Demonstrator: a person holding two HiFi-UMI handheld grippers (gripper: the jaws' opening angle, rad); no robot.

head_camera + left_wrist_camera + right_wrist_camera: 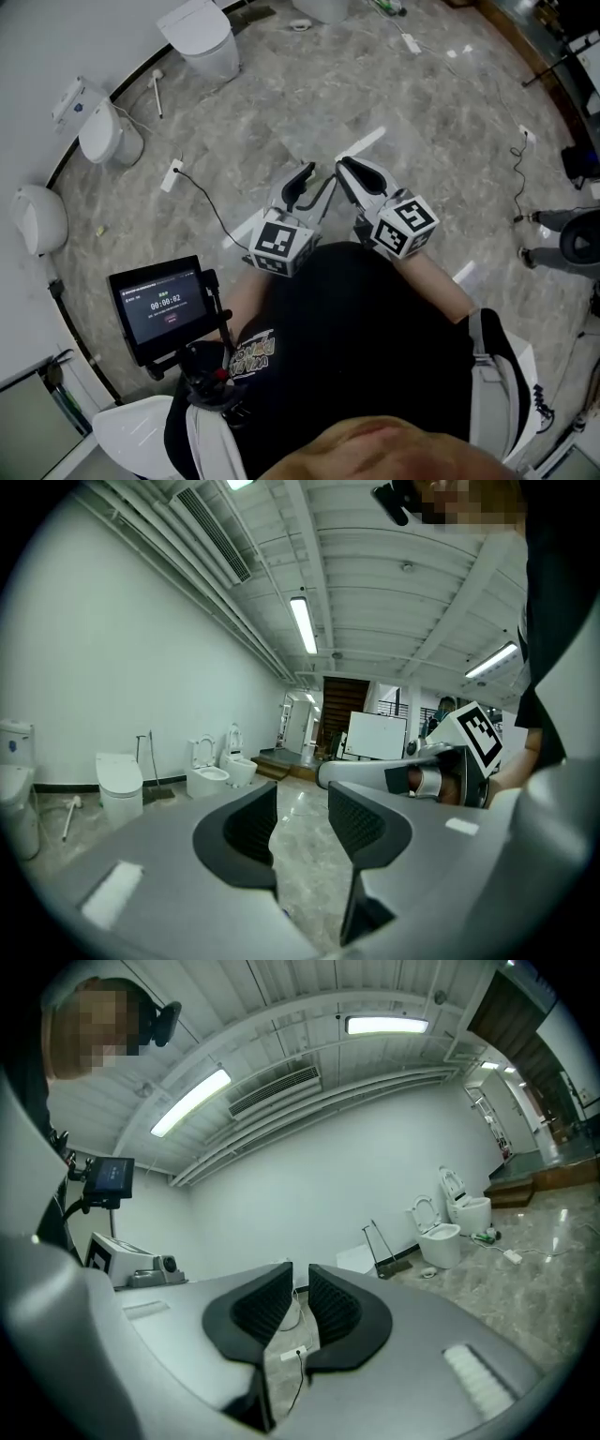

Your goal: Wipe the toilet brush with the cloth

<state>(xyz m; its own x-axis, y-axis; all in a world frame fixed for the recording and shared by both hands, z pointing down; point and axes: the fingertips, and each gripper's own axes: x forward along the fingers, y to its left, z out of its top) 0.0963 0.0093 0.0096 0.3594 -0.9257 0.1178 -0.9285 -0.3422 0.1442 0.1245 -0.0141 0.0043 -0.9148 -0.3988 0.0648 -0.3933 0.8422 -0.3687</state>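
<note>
Looking steeply down on a grey marble floor [309, 103], with two hand-held grippers raised side by side before a dark-shirted torso [375, 328].

Left gripper [302, 178]: jaws spread apart, nothing between them but bare floor. Right gripper [356, 171]: jaws nearly together, parted by a narrow slit and pinching nothing, with only floor and a thin cable [302, 1372] showing through.

Well apart from both, along the curved wall [75, 28] at upper left, a row of white toilets [202, 42]. Beside them, flat on the floor, the likely toilet brush [157, 92], slim, white and long-handled, too small to be sure of. No cloth to be found in any view. Wiping not yet begun, by the look of it.

Probably light and rigid along the handle, with a springy, perhaps damp bristle head. Smooth plastic, so likely slippery. Best taken around the handle's middle or upper end, jaws square across it, leaving the head free for wiping.
</note>
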